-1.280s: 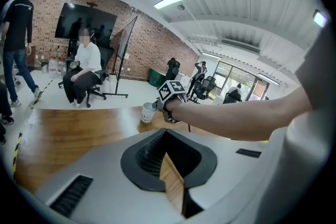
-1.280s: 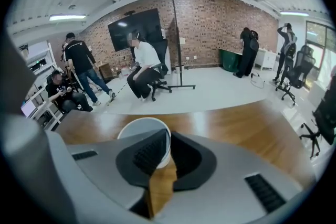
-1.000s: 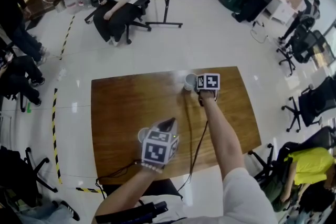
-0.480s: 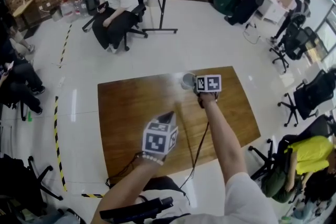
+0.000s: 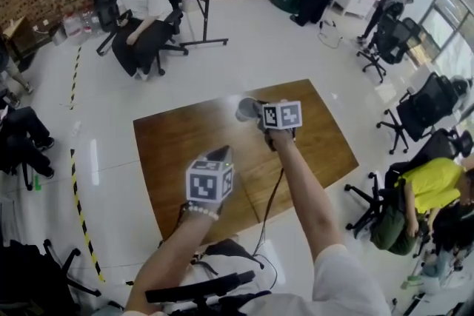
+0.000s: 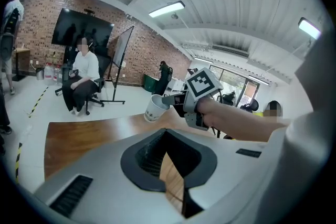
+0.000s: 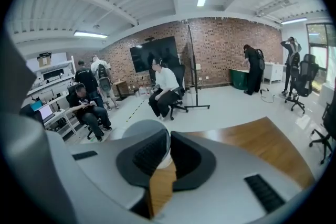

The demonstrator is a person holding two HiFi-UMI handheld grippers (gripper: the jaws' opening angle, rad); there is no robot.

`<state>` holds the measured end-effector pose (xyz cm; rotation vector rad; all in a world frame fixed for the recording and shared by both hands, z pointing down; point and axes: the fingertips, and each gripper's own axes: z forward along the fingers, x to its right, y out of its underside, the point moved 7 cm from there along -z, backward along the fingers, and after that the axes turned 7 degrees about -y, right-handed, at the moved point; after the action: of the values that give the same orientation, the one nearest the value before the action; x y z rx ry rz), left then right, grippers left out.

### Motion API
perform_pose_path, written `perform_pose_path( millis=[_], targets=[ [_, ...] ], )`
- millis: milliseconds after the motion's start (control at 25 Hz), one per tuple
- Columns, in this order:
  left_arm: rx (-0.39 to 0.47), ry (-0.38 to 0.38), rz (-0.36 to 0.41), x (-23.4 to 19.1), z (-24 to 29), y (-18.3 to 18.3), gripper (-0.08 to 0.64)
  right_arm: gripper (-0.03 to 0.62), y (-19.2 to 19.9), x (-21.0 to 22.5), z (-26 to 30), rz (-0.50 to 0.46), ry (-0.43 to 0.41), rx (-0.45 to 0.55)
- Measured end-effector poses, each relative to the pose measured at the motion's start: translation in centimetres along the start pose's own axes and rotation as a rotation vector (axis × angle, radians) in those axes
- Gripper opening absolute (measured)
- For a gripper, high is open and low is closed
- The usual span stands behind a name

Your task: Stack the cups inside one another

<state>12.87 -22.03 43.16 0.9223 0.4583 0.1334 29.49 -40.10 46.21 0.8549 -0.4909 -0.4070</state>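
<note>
One paper cup is in sight, and the right gripper has it. Its two fingers pinch the cup's rim, one inside the mouth and one outside, as the right gripper view shows. The cup hangs tilted in the air, clear of the single wooden table, and in the head view it sits over the table's far edge. The left gripper is nearer the person, well apart from the cup. Its two fingers are pressed together on nothing, with only bare wood showing beneath them. Each gripper carries one marker cube, two in all. Behind the table, one person in a white top sits on an office chair
</note>
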Motion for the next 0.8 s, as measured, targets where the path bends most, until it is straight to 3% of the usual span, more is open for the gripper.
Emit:
perform_pose_path(
  millis=[320, 800],
  targets=[
    [-0.030, 0.021, -0.027, -4.6, -2.6, 1.8, -0.002, 0.025, 1.9, -5.9, -2.7, 0.060, -0.059, 0.012],
    [-0.073, 0.061, 0.005, -6.4, -4.4, 4.5, -0.003, 0.025, 7.8, -11.5, -4.3, 0.099, -0.072, -0.073]
  ],
)
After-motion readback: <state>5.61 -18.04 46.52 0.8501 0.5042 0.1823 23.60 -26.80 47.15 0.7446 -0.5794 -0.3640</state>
